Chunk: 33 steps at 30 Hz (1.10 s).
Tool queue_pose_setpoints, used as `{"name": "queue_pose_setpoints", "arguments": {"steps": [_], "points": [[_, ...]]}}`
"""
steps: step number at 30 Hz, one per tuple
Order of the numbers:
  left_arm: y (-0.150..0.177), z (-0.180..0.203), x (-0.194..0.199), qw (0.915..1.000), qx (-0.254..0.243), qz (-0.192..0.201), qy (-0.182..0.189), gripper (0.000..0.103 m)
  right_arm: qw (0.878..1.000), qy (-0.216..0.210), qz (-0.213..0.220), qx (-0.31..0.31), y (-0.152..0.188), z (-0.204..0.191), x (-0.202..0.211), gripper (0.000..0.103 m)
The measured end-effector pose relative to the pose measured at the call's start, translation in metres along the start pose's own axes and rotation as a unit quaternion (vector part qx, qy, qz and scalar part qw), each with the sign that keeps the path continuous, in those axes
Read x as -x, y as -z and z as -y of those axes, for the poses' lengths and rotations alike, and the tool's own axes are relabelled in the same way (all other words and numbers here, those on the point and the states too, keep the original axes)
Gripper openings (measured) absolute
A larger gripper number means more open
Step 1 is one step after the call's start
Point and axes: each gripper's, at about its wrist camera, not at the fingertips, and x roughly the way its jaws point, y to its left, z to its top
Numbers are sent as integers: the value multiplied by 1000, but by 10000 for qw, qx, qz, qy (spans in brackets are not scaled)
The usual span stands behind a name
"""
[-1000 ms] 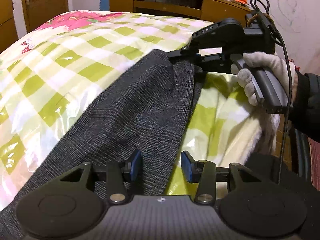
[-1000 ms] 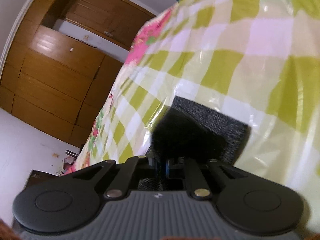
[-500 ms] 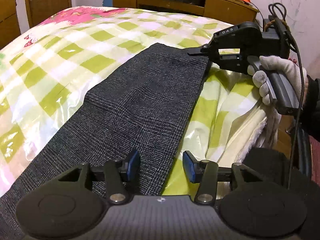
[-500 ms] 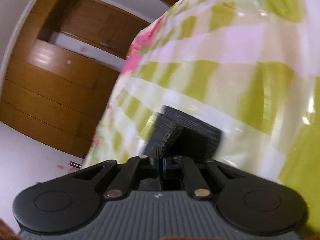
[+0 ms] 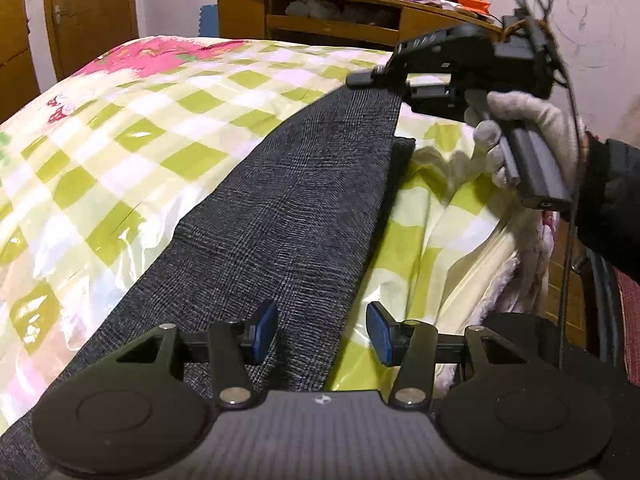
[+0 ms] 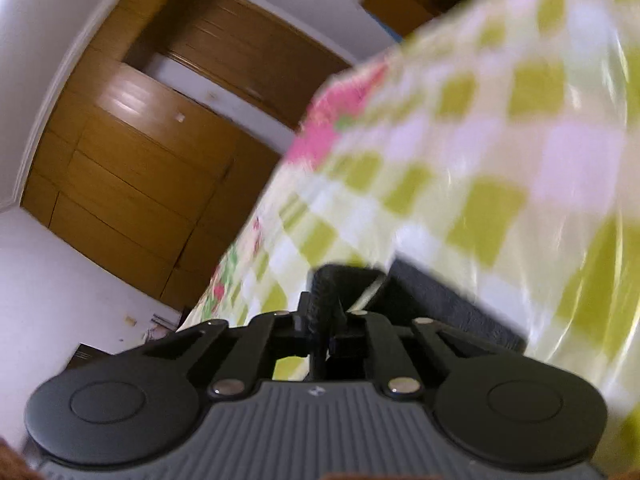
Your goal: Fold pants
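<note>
Pants: the dark grey checked pants (image 5: 280, 216) lie stretched in a long strip along the bed's right edge, running from the near end toward the far end, with one end lifted clear of the cover.
Right gripper: the right gripper (image 5: 362, 79), held in a white-gloved hand (image 5: 532, 128), has its fingers pressed together on the far end of the pants; its own camera shows dark cloth bunched between them (image 6: 324, 320), though that picture is blurred.
Left gripper: the left gripper (image 5: 322, 334) hangs over the near part of the pants with its blue pads (image 5: 266, 330) spread apart; the cloth's right edge runs between them, but the pads do not press on it.
Bed: the bed (image 5: 120, 128) wears a glossy cover of green and white checks with a pink patch toward its far left corner.
Room: a wooden shelf unit (image 5: 340, 20) with heaped clothes stands past the far end, and wooden cupboards (image 6: 132, 168) line the wall.
Progress: judging by how it lies, the pants look laid leg on leg and straightened, and the end-to-end fold has barely begun; bringing the lifted end over toward the near end is left.
Change: since a second ago the far end has risen off the cover with the right gripper, a second layer shows beneath it, the cloth lies smoother, and the left pads stand slightly wider.
</note>
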Motion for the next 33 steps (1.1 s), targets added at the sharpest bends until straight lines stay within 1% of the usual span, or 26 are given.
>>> {"name": "queue_pose_setpoints", "arguments": {"steps": [1, 2, 4, 7, 8, 9, 10, 12, 14, 15, 16, 17, 18, 20, 21, 25, 26, 27, 28, 30, 31, 32, 33], "points": [[1, 0, -4, 10000, 21, -66, 47, 60, 9999, 138, -81, 22, -1, 6, -3, 8], [2, -1, -9, 9999, 42, -141, 66, 60, 9987, 376, -296, -169, -2, 18, -9, 9], [5, -2, -14, 9997, 80, -218, 33, 60, 9956, 638, -611, -320, 0, 31, -14, 10], [7, -4, -12, 9996, 185, -208, 92, 60, 9960, 759, -449, -125, 3, 25, 3, 15], [7, -4, -12, 9996, 173, -213, 87, 60, 9959, 793, -402, -158, 2, 26, 11, 19], [7, -4, -11, 9996, 157, -215, 74, 60, 9957, 819, -379, -195, 1, 26, 18, 26], [7, -4, -9, 9996, 154, -210, 76, 60, 9955, 858, -341, -234, 0, 26, 24, 29], [9, -4, -8, 9996, 167, -186, 97, 60, 9948, 893, -413, -267, 3, 22, 34, 30], [10, -2, -8, 9997, 151, -178, 97, 61, 9925, 1049, -588, -209, 8, 19, 40, 32], [11, -2, -7, 9997, 134, -175, 79, 61, 9909, 1137, -698, -170, 8, 17, 37, 36], [11, -1, -6, 9997, 127, -172, 65, 61, 9890, 1239, -796, -112, 9, 12, 23, 38], [11, -1, -5, 9998, 143, -155, 68, 61, 9865, 1371, -899, 14, 9, 8, 20, 38], [11, -2, -5, 9997, 168, -144, 81, 61, 9849, 1420, -982, 83, 7, 8, 25, 40], [12, -3, -4, 9997, 210, -115, 92, 61, 9786, 1591, -1297, 151, 4, 5, 17, 43], [13, -4, -4, 9996, 236, -103, 94, 61, 9759, 1626, -1440, 202, 3, 4, 14, 45], [14, -5, -5, 9995, 289, -69, 118, 61, 9658, 1825, -1833, 205, 5, 7, -6, 49], [15, -5, -4, 9994, 301, -60, 136, 61, 9652, 1838, -1854, 134, 5, 8, -8, 50], [15, -6, -4, 9994, 316, -47, 151, 61, 9659, 1809, -1850, 77, 4, 8, -9, 54], [15, -6, -4, 9993, 329, -32, 165, 61, 9681, 1760, -1785, -1, 4, 7, -6, 56], [16, -7, -3, 9991, 365, 8, 200, 61, 9759, 1484, -1583, -232, 6, 8, -3, 56], [16, -8, -3, 9990, 394, 33, 223, 61, 9798, 1252, -1514, -380, 8, 7, -1, 56], [16, -8, -1, 9987, 424, 62, 260, 61, 9823, 1078, -1471, -438, 12, 6, -2, 56], [16, -9, 0, 9986, 432, 81, 277, 61, 9827, 1035, -1477, -432, 16, 6, -4, 56]]}}
